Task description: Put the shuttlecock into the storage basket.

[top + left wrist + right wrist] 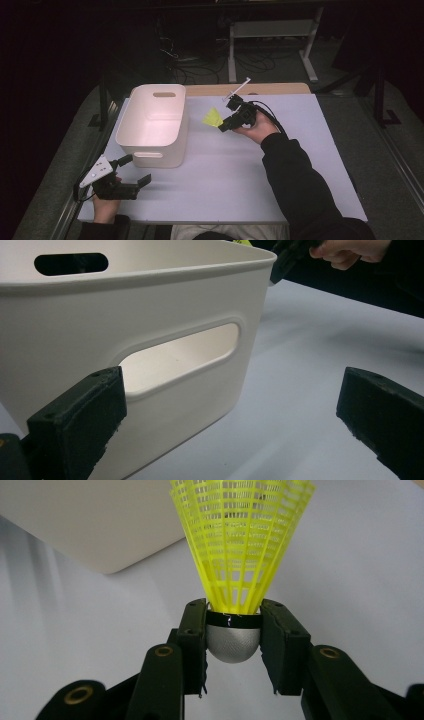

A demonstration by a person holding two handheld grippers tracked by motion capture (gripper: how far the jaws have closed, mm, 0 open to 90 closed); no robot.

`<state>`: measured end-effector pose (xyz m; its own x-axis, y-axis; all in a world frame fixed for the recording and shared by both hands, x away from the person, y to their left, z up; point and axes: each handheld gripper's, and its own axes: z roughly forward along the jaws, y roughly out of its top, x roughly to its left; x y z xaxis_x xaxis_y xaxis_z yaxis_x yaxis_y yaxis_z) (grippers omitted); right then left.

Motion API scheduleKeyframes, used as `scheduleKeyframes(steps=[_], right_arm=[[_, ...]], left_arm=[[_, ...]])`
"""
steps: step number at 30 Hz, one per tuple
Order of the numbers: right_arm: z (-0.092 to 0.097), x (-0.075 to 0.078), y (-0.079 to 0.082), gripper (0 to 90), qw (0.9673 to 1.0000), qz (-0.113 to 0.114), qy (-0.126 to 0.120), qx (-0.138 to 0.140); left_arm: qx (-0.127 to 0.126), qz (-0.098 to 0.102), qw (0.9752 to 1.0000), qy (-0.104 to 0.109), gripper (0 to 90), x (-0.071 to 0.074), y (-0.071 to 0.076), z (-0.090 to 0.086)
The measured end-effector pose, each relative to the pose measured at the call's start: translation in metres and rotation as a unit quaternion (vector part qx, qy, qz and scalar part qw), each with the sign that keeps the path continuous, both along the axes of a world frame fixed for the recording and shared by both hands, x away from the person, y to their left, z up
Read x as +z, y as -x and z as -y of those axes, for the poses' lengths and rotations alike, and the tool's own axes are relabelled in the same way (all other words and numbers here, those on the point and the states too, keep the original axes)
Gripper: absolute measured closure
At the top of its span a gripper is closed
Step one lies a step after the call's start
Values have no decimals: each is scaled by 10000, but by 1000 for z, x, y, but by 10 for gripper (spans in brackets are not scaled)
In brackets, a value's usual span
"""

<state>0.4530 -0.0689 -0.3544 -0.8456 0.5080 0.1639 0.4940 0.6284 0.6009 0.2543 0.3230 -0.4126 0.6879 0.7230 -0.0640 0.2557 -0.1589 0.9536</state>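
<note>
My left gripper [134, 170] sat nearest me on the tabletop [225, 175], jaws spread wide before the white bin [155, 125]. My right gripper [223, 125] clamped the yellow shuttlecock [235, 555] by its cap, lifted just right of the bin.

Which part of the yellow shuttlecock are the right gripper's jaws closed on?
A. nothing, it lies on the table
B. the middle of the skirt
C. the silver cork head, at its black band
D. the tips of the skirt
C: in the right gripper view the right gripper pinches the shuttlecock by its silver head, with the skirt fanning out beyond the jaws.
</note>
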Motion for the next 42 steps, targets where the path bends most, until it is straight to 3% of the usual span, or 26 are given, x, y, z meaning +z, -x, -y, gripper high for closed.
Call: scheduleKeyframes(steps=[42], right_arm=[[-26,61,5,635,9984,387,-78,397]], left_arm=[[11,-8,10000,-8,0,0,0,0]])
